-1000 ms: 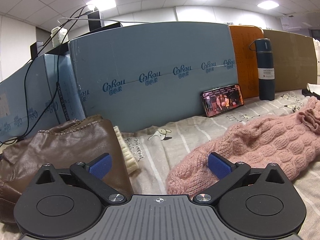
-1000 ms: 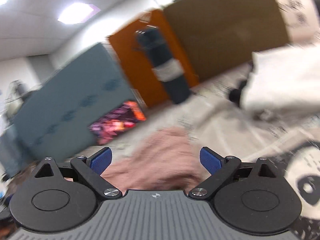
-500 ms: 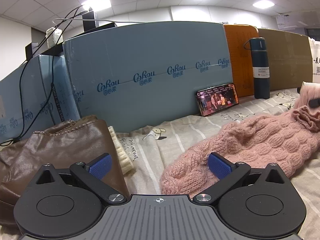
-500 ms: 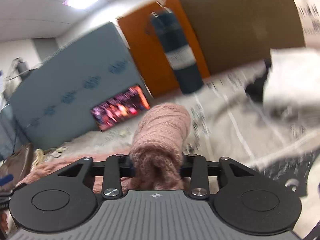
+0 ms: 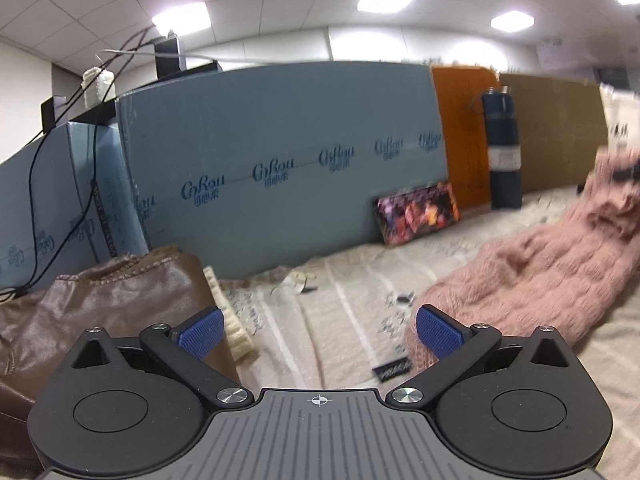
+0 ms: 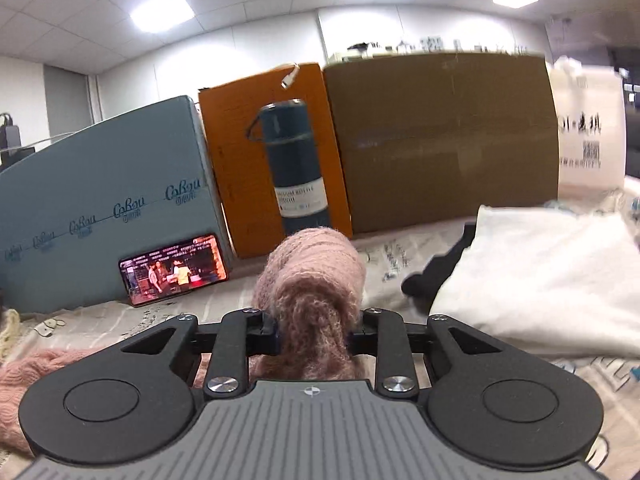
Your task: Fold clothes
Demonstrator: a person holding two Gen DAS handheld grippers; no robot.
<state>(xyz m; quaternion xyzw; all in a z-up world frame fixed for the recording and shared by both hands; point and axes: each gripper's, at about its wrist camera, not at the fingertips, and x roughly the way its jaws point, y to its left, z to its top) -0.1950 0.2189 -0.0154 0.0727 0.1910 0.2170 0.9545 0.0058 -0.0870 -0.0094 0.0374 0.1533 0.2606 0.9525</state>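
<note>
In the lower middle of the left wrist view, the left gripper (image 5: 318,326) hangs with its 2 blue pads apart and nothing between them, over a pale printed bedsheet (image 5: 340,320). At lower left a brown leather jacket (image 5: 100,312) lies in smooth, glossy folds. The pink knit sweater (image 5: 540,280), chunky and fuzzy, sprawls from centre right up to the right edge, where its far end is lifted.

In the centre of the right wrist view, the right gripper (image 6: 314,334) is clamped on a bunched end of the pink knit sweater (image 6: 316,276), the wool bulging above the jaws. At right rests a soft white folded garment (image 6: 552,280); upper centre stands a hard cylindrical dark blue flask (image 6: 296,168).

I judge the step to be lifting 1 end of the sweater to spread or fold it. The free left gripper would likely need a hold near the low end.
</note>
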